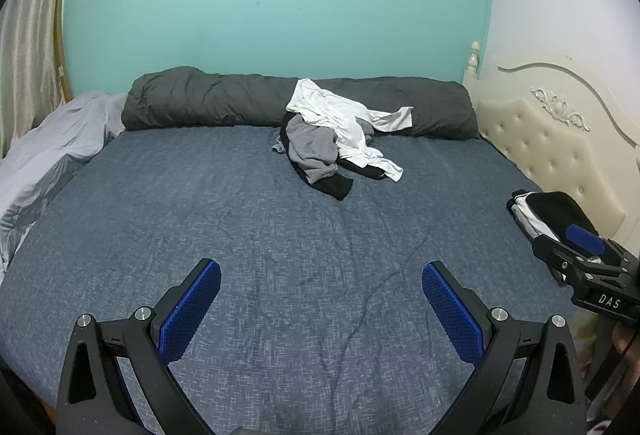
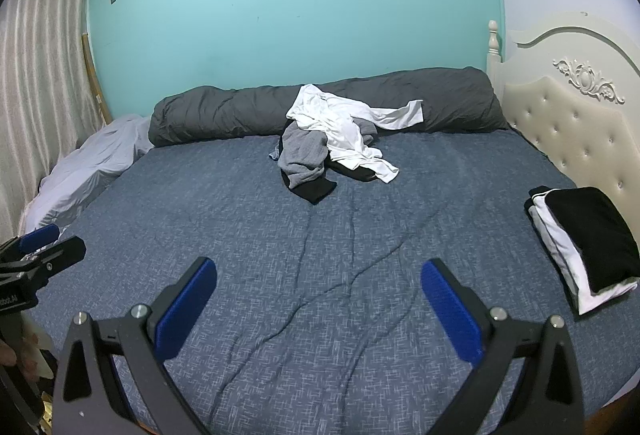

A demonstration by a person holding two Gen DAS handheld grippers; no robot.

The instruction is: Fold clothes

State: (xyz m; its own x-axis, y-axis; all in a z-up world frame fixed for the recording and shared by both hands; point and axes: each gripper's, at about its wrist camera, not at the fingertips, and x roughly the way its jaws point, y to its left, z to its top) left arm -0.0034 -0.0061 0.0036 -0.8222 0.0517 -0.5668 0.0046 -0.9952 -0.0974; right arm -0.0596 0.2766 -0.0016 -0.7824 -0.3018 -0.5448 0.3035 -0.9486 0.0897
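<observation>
Both your grippers are spread wide and carry nothing: the left gripper (image 1: 321,285) and the right gripper (image 2: 319,283) hover over the bare near part of the blue bedspread (image 2: 320,235), well apart from any cloth. What you have to fold is the heap of clothes (image 2: 332,143) at the far side of the bed, leaning against the rolled dark grey duvet (image 2: 224,111). On top lies a white shirt (image 2: 340,115) with one sleeve flung out to the right; under it sit a grey knit garment (image 2: 300,159) and a black piece (image 2: 316,191) that pokes toward you. All of it looks light, limp and likely to drag its neighbours along, so I would pinch the white shirt at a free edge, the sleeve or the near hem, and lift it clear first. A folded black and white stack (image 2: 584,247) already rests by the cream headboard (image 2: 568,131). How many garments the heap holds you cannot tell, since the lower ones are buried; a scrap of pale blue at its left edge is too small to name.
</observation>
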